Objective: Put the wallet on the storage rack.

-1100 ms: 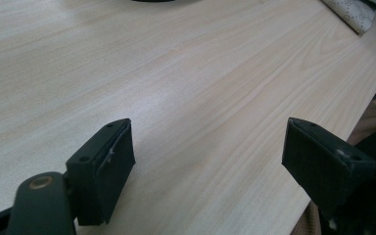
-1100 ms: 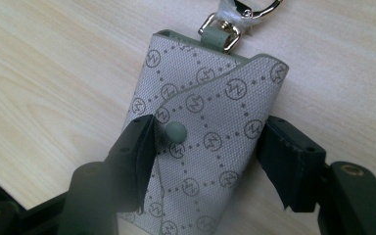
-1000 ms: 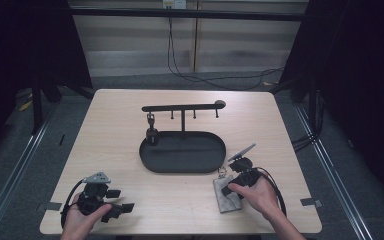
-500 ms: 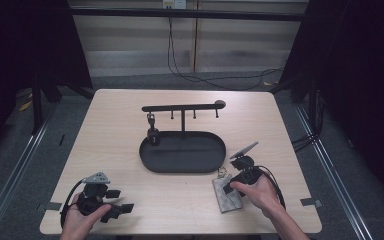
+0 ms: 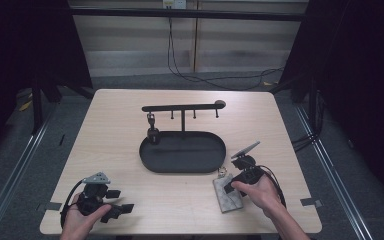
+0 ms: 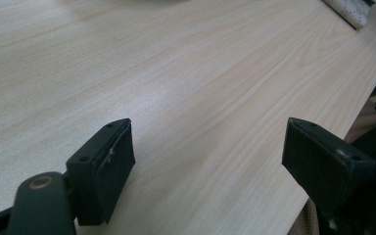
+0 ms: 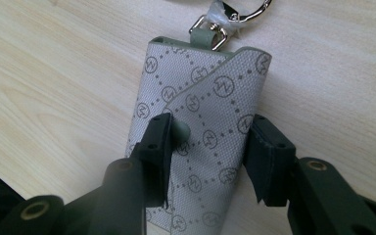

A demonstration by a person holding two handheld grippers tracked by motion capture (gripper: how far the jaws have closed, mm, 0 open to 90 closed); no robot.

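A grey patterned key pouch (image 7: 203, 93) with a metal clip ring (image 7: 235, 14) lies flat on the wooden table (image 5: 120, 130), at the front right (image 5: 227, 199). My right gripper (image 7: 208, 132) points down at it. Its jaws have just been closing, with the pouch between them, and the pads now press on the pouch's two long edges. In the high view the right gripper (image 5: 231, 188) sits under a hand at the pouch's near end. My left gripper (image 5: 120, 201) rests at the front left, jaws wide apart over bare wood (image 6: 208, 142).
A black oval tray (image 5: 145, 155) stands mid-table with a black hook rail (image 5: 182, 107) behind it; a small dark item (image 5: 152, 131) hangs from the rail's left hook. The table's front edge (image 6: 352, 112) runs close beside the left gripper.
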